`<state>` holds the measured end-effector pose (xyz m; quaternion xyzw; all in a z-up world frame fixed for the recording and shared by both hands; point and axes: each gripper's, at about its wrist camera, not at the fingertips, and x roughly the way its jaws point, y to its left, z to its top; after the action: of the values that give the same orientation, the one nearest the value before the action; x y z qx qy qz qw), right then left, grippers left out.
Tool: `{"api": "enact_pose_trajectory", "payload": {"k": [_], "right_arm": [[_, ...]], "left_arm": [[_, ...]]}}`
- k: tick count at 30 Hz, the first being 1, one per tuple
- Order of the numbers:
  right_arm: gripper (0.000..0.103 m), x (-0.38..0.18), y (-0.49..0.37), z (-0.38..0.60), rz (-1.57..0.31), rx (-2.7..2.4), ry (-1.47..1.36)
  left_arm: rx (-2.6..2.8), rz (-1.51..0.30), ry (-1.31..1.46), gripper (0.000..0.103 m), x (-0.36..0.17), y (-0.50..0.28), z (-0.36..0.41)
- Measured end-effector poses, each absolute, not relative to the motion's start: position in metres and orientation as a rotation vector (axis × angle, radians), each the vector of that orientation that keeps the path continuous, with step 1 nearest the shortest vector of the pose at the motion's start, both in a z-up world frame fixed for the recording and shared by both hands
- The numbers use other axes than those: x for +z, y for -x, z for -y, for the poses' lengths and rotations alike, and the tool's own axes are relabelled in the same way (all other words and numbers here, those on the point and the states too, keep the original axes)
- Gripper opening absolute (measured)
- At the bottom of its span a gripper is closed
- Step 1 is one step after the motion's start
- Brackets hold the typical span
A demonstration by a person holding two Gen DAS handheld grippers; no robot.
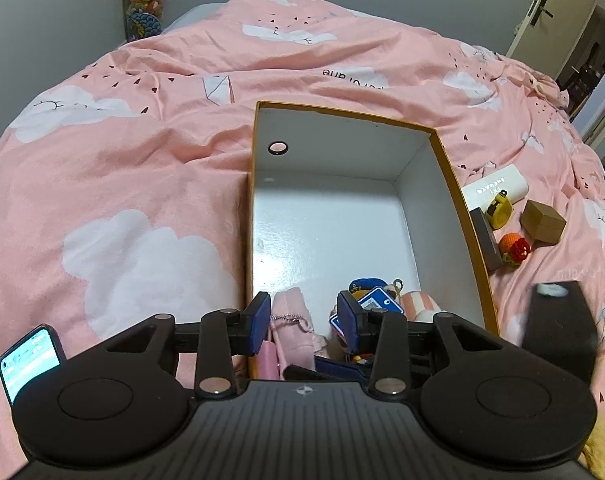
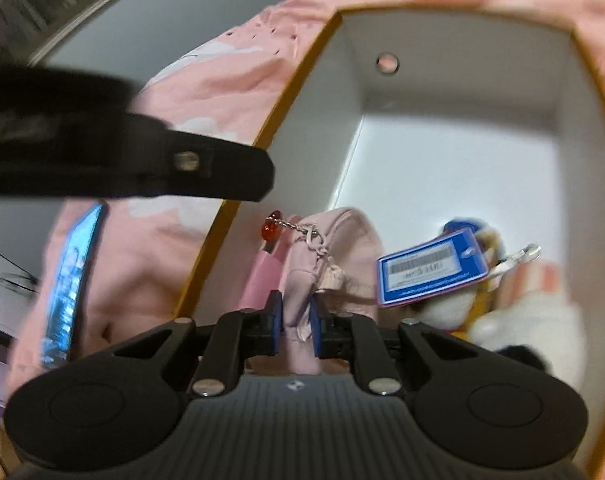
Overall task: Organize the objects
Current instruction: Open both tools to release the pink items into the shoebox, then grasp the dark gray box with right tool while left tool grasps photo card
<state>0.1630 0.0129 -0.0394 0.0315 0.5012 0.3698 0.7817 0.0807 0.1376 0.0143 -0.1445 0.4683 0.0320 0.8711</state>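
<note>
1. We see a small pale pink fabric pouch (image 2: 334,256), soft and wrinkled, with a little chain and a red bead charm (image 2: 272,230) at its zipper end.
2. Our right tool (image 2: 295,326) is clamped on the pouch's lower edge, blue pads pressing the cloth from both sides.
3. Our left tool (image 1: 304,322) hovers with its pads apart, gripping nothing, above the near end of the box.
4. The pouch lies inside an open box (image 1: 446,168), white within, orange-rimmed, resting on a bed with a pink cloud-print duvet (image 1: 142,168).
5. Beside the pouch in the box sit a blue tag (image 2: 432,266) and a pink-and-white striped item (image 2: 542,304).
6. The far half of the box floor is bare.
7. Outside the box's right wall lie a yellow tape measure (image 1: 499,210), a small brown box (image 1: 542,222) and an orange crocheted toy (image 1: 514,248).
8. A lit phone (image 1: 28,360) lies left of the box.
</note>
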Motion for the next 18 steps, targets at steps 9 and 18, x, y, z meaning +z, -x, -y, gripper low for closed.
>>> {"api": "enact_pose_trajectory", "payload": {"k": [9, 18], "right_arm": [[0.039, -0.044, -0.182, 0.016, -1.131, 0.81, -0.204], [0.051, -0.014, -0.175, 0.026, -1.009, 0.766, -0.172]], "left_arm": [[0.051, -0.98, 0.304, 0.046, 0.012, -0.08, -0.131], [0.025, -0.954, 0.287, 0.051, 0.018, -0.079, -0.119]]}}
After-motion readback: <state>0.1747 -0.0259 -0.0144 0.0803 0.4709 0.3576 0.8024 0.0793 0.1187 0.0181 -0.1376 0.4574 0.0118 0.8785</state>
